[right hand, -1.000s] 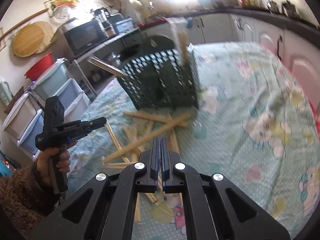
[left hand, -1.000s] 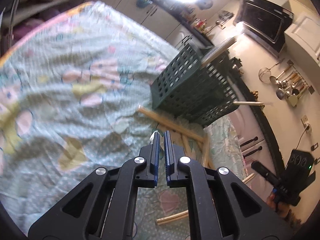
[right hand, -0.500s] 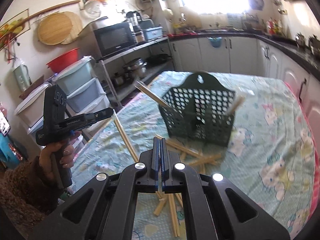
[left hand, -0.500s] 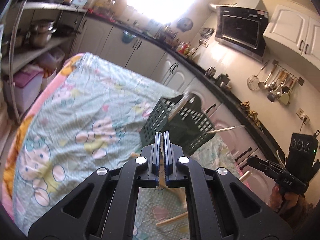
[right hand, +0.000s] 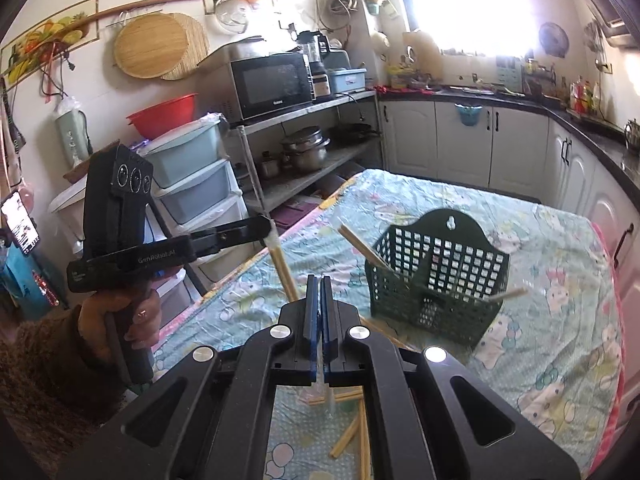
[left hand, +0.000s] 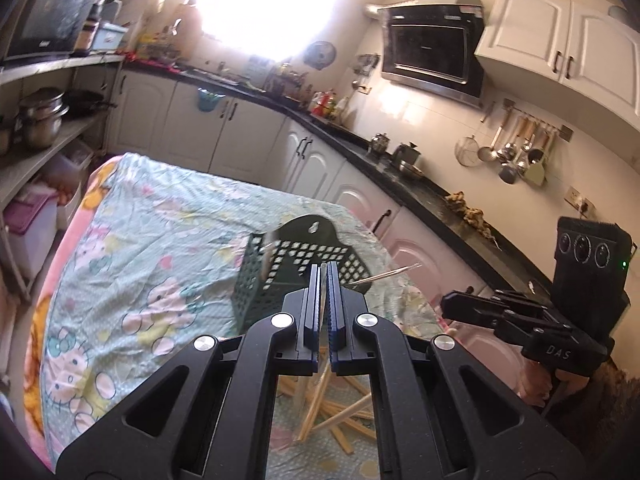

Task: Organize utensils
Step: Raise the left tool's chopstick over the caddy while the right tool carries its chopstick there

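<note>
A dark green mesh basket (left hand: pixel 304 256) (right hand: pixel 436 276) stands on the table with two wooden chopsticks (right hand: pixel 358 246) sticking out of it. Several more chopsticks (left hand: pixel 332 412) (right hand: pixel 352 432) lie loose on the cloth in front of it. My left gripper (left hand: pixel 323 270) is shut on a wooden chopstick (right hand: pixel 282 268) that hangs down from its tips (right hand: pixel 266 226), raised above the table's left edge. My right gripper (right hand: pixel 319 282) is shut, held above the pile; a thin pale stick shows between its pads, but I cannot tell whether it is gripped. It also shows in the left wrist view (left hand: pixel 452 304).
The table carries a pale green cartoon-print cloth (left hand: pixel 160 248) with a pink border. A shelf rack with pots (right hand: pixel 304 148) and plastic drawers (right hand: pixel 192 184) stands left of the table. Kitchen counters and white cabinets (left hand: pixel 320 152) line the far side and right.
Both grippers have risen and tilted up from the chopstick pile, so the basket now looks lower and farther. The left gripper carries a chopstick up with it.
</note>
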A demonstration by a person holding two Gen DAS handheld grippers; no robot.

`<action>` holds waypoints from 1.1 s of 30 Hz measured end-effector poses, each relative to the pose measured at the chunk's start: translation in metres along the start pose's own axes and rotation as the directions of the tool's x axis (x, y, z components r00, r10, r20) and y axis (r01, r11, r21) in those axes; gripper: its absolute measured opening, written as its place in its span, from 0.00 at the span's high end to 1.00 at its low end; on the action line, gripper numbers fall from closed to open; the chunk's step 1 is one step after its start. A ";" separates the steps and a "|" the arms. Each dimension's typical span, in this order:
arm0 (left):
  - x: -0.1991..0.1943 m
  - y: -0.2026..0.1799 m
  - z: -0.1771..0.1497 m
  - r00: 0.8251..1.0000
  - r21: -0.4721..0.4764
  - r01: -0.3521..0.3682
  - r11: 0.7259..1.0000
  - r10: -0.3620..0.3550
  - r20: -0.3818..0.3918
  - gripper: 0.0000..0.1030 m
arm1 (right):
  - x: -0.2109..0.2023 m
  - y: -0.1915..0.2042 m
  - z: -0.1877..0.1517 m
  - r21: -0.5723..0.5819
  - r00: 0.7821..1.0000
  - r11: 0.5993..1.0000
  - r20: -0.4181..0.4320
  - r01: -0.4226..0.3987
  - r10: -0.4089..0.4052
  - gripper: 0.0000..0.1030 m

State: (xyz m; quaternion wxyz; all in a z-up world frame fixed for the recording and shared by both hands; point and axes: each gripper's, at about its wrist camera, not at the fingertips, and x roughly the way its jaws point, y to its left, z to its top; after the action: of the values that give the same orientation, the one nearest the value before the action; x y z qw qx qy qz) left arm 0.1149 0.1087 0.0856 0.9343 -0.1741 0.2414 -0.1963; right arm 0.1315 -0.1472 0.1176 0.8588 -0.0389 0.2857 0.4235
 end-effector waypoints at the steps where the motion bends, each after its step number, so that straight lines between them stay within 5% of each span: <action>1: 0.000 -0.004 0.003 1.000 0.012 0.005 1.000 -0.005 0.002 0.99 | -0.001 0.001 0.003 -0.002 1.000 1.000 0.001 0.001 -0.001 0.98; 33: 0.016 -0.066 0.123 0.986 0.122 0.008 0.992 -0.028 0.165 0.99 | -0.040 -0.050 0.088 0.015 0.969 0.988 0.193 0.151 -0.151 0.98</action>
State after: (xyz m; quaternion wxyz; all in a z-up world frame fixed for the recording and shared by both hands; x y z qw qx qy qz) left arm 0.1724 0.0731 0.2083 0.9582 -0.1351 0.1484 -0.2037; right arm 0.1900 -0.1803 0.2034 0.9123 -0.0190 0.1969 0.3585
